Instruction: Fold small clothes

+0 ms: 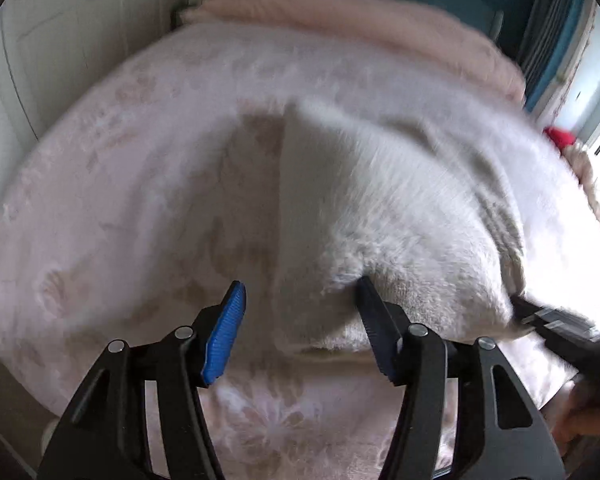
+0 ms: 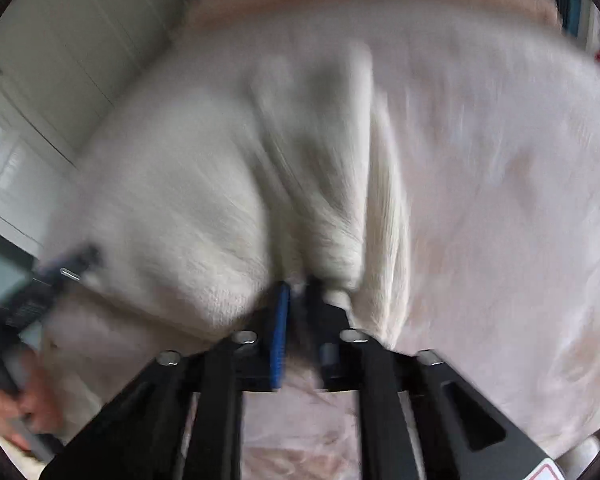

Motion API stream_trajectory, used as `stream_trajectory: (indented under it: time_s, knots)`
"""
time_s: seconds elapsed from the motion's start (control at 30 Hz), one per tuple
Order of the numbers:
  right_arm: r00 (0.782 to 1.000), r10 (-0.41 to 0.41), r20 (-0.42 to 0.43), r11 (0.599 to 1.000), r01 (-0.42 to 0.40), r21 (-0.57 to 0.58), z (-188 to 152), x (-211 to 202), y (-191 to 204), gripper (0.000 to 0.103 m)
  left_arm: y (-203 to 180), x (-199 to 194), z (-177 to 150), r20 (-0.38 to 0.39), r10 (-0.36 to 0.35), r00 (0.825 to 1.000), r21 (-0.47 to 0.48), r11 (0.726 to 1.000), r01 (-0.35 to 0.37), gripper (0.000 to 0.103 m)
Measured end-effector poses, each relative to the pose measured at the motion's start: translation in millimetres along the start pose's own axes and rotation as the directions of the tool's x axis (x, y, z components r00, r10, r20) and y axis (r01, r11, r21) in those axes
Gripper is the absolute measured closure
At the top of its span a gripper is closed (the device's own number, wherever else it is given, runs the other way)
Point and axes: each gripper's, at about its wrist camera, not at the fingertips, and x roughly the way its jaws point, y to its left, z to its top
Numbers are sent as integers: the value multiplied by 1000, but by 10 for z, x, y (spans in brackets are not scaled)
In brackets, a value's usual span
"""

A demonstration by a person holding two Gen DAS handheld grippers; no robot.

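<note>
Fluffy white sweater [image 1: 400, 208] lies on the pink bed [image 1: 100, 200], barely folded, most folds left, I judge. My right gripper [image 2: 296, 292] has its fingers pinched on the hem; my left gripper [image 1: 300, 304] gapes wide around a corner, holding nothing.

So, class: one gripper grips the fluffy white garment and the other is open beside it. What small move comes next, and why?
Probably close the left gripper on the near edge of the fluffy white garment. Its jaws stand open with that edge between them, while the right gripper is shut on the hem, so both corners could then lift over the pink bedspread.
</note>
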Motion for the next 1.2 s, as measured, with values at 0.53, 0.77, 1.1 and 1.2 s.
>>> stream_trajectory:
  time_s: [0.53,0.77,1.1,1.2]
  knots:
    - [969,-144,203,986,122,116,-389,-1263,6,59,-590,-952,-162,130,103,986,123,985,-119,18]
    - [955,-188,230,978,159,138,-641,-1436,-32,44,-821,-1214,-376,202,155,967,147,971,-186,11]
    - [937,-221,270,970,181,165,-912,-1630,14,37,-964,-1401,-612,247,142,959,152,971,-183,11]
    - [934,-226,278,969,187,159,-961,-1658,51,36,-975,-1421,-659,248,130,960,147,974,-169,11]
